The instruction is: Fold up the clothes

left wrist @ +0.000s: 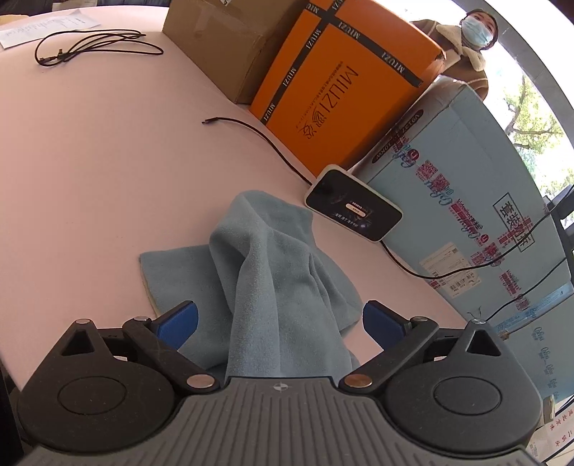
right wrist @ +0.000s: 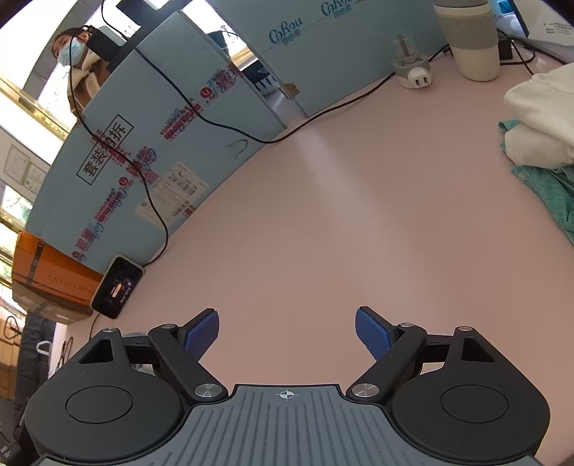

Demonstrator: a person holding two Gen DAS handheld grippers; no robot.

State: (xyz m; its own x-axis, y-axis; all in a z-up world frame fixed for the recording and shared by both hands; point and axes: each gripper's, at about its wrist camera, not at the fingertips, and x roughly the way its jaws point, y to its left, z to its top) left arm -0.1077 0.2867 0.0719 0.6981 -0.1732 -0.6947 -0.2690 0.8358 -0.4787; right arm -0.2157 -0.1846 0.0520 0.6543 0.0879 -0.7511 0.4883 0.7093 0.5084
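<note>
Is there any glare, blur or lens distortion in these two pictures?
Left wrist view: sharp, table edge bowed by the fisheye, window top right overexposed. Right wrist view: sharp too, a pale streak of glare on the table, blue boxes curved, left edge blown out.

place: office or stockroom-like workspace, not a home kitchen
bench: pale pink bench (right wrist: 323,215) used as work surface
boxes: shipping cartons walling the back edge — brown cardboard box (left wrist: 215,46), orange printed box (left wrist: 340,93), light blue carton (left wrist: 466,200) with courier label and printed tape
electronics: phone (left wrist: 353,202) on charge lying flat, loose black cable (left wrist: 89,44), white plug adapter (right wrist: 412,71)
paperwork: printed sheet (left wrist: 43,27) at far corner
personal items: insulated cup (right wrist: 470,39), pile of clothes (right wrist: 541,143)
people: masked person in coat (left wrist: 462,53) standing behind boxes
light: big window, tree (left wrist: 531,118) outside
</note>
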